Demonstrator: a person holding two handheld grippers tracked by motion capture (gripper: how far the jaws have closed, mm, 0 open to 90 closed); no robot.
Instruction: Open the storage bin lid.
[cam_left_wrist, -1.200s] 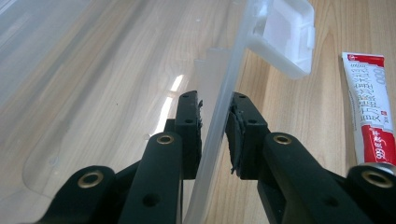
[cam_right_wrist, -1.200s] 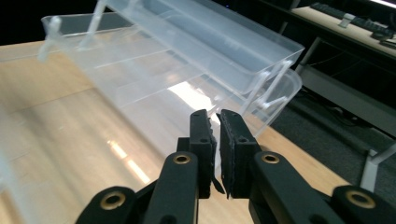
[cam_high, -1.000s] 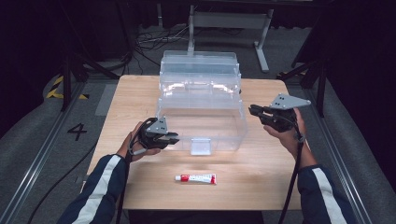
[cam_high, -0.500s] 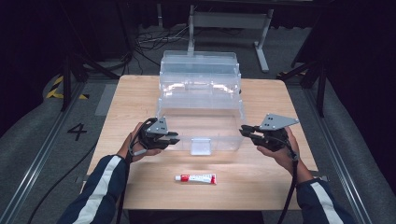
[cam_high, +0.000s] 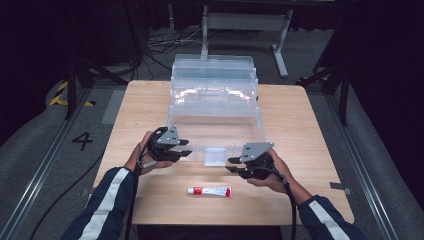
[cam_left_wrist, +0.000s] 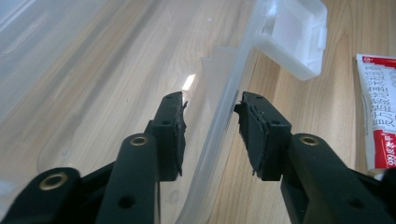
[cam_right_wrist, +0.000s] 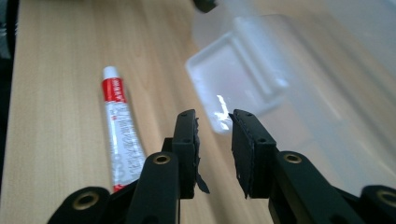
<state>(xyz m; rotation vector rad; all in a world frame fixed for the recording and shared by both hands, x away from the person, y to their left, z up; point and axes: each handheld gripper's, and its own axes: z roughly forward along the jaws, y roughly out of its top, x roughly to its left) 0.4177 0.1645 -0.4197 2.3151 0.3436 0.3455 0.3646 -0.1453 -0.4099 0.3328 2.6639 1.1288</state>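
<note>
my left gripper (cam_high: 186, 153) sits at the near left rim of the clear plastic box (cam_high: 215, 107) in the middle of the table (cam_high: 300, 120); its jaws have just been opening and straddle the wall without pressing it. the white and red tube (cam_high: 210, 191) lies near the front edge. my right gripper (cam_high: 231, 165), jaws also just opening with nothing between them, is beside the box's latch (cam_high: 215, 155).

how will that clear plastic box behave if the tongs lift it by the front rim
The clear plastic box looks empty, so probably light. Its thin front rim may flex between the left tongs. The glossy wall could be slippery.
</note>
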